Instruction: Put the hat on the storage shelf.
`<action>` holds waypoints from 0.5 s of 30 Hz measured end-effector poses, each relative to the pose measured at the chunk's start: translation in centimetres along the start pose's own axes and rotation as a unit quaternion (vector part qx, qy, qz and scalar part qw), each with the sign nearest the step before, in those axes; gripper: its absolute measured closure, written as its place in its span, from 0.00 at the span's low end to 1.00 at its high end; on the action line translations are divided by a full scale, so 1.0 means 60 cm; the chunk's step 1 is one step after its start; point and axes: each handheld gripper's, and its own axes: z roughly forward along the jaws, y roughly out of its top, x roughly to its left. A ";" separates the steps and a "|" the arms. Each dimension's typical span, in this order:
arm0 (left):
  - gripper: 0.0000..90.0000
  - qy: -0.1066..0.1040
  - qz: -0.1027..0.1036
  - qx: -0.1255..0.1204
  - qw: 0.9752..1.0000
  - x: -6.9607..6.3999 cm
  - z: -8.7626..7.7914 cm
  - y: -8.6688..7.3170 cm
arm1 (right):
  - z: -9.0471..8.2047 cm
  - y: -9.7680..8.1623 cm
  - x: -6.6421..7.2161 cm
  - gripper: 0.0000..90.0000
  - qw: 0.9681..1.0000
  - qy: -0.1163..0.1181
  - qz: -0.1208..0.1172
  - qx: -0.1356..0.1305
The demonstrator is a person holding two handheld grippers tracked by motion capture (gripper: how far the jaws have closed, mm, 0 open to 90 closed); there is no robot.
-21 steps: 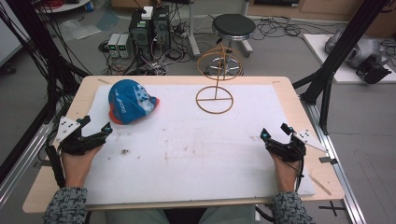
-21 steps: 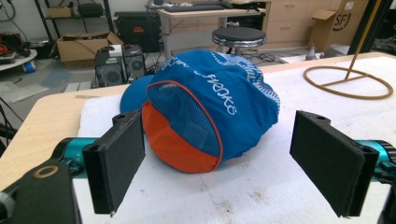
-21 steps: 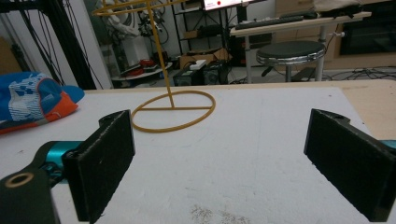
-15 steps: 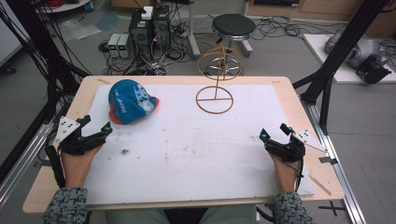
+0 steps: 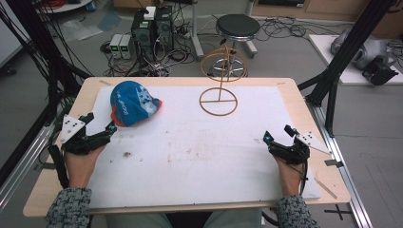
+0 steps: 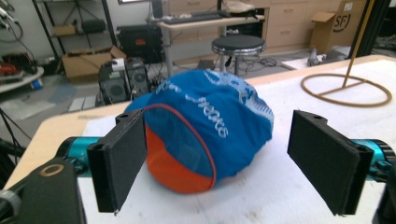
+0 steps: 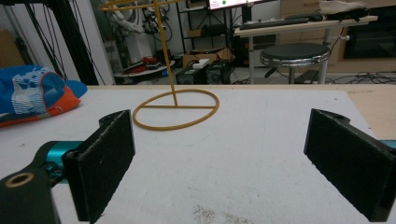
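The cap [image 5: 132, 103], blue with an orange underside, is lying on the white mat [image 5: 199, 156] at the far left of the table [image 5: 285, 83], crown up. The left gripper [image 5: 100, 127] is resting on the mat's left edge, just near of the cap and pointing at it, with its jaws spread wide and nothing between them. In the left gripper view the cap [image 6: 205, 130] is sitting just beyond the two black pads [image 6: 123, 161], apart from both.

The right gripper [image 5: 277, 136] is resting at the near right of the mat, well apart from the cap, with its jaws also spread wide and holding nothing. In the right gripper view its pads [image 7: 105, 158] are framing bare mat, with the stand [image 7: 175, 109] farther off and the cap [image 7: 35, 95] at the far left.

The stand [image 5: 218, 95], a thin yellow wire frame with a ring base and a ring on top of a post, is standing upright at the far middle of the mat, to the right of the cap and apart from it.
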 end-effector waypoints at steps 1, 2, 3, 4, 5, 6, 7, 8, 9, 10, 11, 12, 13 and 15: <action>0.24 0.000 0.005 0.000 1.000 0.000 0.006 0.005 | 0.000 0.000 0.000 0.09 1.000 0.001 0.001 -0.002; 0.24 0.001 0.008 -0.003 1.000 0.000 0.010 0.008 | 0.000 0.000 0.001 0.09 1.000 -0.001 0.001 -0.001; 0.25 0.000 0.011 -0.007 1.000 0.000 0.015 0.013 | 0.000 0.000 0.001 0.09 1.000 -0.001 0.000 -0.001; 0.26 0.002 0.020 -0.019 1.000 -0.001 0.024 0.024 | 0.000 0.000 0.001 0.09 1.000 -0.001 0.000 -0.001; 0.26 0.002 0.020 -0.019 1.000 -0.001 0.024 0.024 | 0.000 0.000 0.001 0.09 1.000 -0.002 -0.001 -0.002; 0.26 -0.005 0.027 -0.026 0.999 -0.003 0.036 0.035 | 0.001 0.000 0.001 0.09 1.000 -0.002 0.000 -0.002; 0.26 -0.005 0.027 -0.026 0.999 -0.003 0.036 0.035 | 0.001 0.000 0.001 0.09 1.000 -0.002 0.000 -0.002; 0.26 -0.010 0.034 -0.024 0.999 -0.005 0.046 0.041 | 0.002 0.000 0.001 0.09 1.000 -0.002 0.002 0.001; 0.28 -0.013 0.037 -0.022 0.999 -0.006 0.052 0.045 | 0.003 -0.001 0.000 0.09 1.000 -0.001 0.002 0.002; 0.28 -0.016 0.038 -0.022 0.999 -0.008 0.060 0.049 | 0.003 -0.001 0.000 0.09 1.000 -0.001 0.002 0.002; 0.31 -0.018 0.039 -0.020 0.999 -0.010 0.068 0.052 | 0.003 -0.001 0.000 0.09 1.000 0.000 0.001 0.002; 0.31 -0.021 0.042 -0.019 0.999 -0.012 0.077 0.056 | 0.003 -0.001 0.000 0.09 1.000 0.000 0.001 0.002; 0.31 -0.022 0.044 -0.018 0.999 -0.013 0.085 0.058 | 0.003 -0.001 0.000 0.09 1.000 0.001 0.001 0.002; 0.32 -0.026 0.050 -0.015 0.998 -0.016 0.101 0.063 | 0.003 -0.001 0.000 0.09 1.000 0.002 0.000 0.003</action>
